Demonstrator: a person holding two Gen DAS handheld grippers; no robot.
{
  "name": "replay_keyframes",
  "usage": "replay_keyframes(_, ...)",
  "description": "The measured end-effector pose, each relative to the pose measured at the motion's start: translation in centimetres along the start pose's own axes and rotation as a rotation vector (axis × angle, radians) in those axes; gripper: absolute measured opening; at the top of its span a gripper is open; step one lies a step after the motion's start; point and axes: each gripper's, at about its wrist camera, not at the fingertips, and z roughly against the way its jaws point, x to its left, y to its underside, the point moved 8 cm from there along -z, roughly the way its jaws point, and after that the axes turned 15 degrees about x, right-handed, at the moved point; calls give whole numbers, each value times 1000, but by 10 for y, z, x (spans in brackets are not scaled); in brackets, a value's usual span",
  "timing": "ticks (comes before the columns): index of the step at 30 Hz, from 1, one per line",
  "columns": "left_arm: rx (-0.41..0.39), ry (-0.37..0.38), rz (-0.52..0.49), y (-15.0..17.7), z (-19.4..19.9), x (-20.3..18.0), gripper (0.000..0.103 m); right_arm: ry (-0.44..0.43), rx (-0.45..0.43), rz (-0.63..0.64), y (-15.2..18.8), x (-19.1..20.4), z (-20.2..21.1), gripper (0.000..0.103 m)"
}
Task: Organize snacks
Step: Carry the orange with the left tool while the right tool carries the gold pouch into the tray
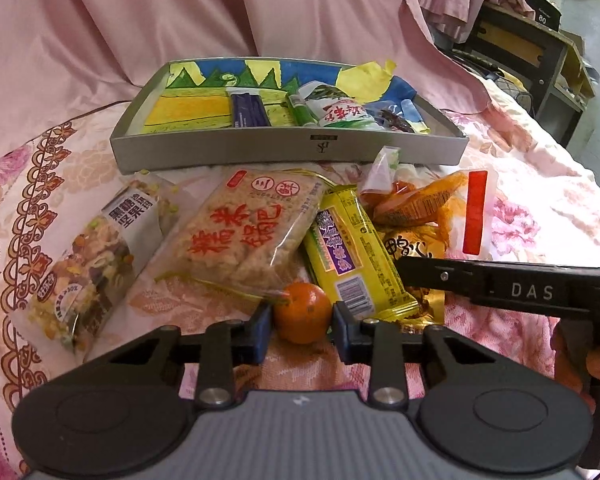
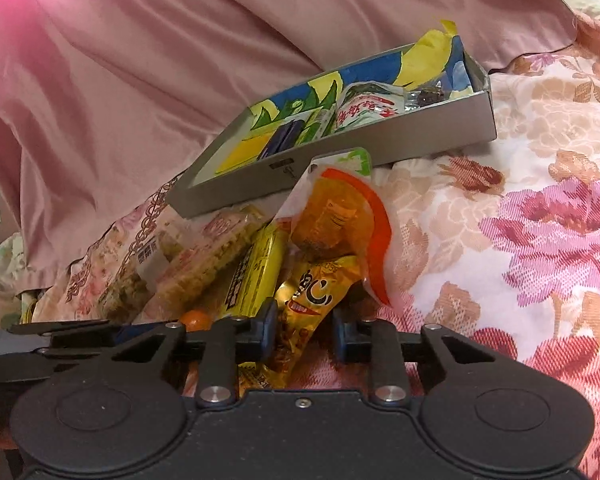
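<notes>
Sitting low in the left wrist frame's centre, a small orange (image 1: 303,312) is pinched by the left gripper (image 1: 302,330). Just right, the right gripper (image 2: 305,334) stands narrowed around a golden snack packet (image 2: 300,316); contact is unclear. Behind both, higher in frame, sits the grey tray (image 1: 260,148) on the floral bedspread (image 1: 540,216).

Left hand-held gripper (image 1: 302,322) tilted downward, blue pads closed against the two sides of a small orange fruit (image 1: 302,313). Right hand-held gripper (image 2: 305,330) likewise angled down just beside the left one, jaws narrowed around a golden snack packet (image 2: 300,312), left pad touching it.
</notes>
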Motion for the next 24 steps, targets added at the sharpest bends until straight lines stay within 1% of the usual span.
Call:
replay_keyframes(4,6,16,16,10,6,-1,35,14,30,-6,10,1,9,29)
replay_keyframes(9,25,42,12,30,15,-6,35,27,85,-30,35,5,27,28)
replay_keyframes(13,31,51,-4,42,20,-10,35,38,110,-41,56,12,35,30)
replay_keyframes(15,31,50,-1,44,20,-10,35,44,110,-44,62,13,35,32)
replay_keyframes(19,29,45,8,44,19,-11,35,67,92,-13,61,16,30,35)
replay_keyframes(24,25,46,14,47,21,-11,35,104,80,32,63,20,29,35)
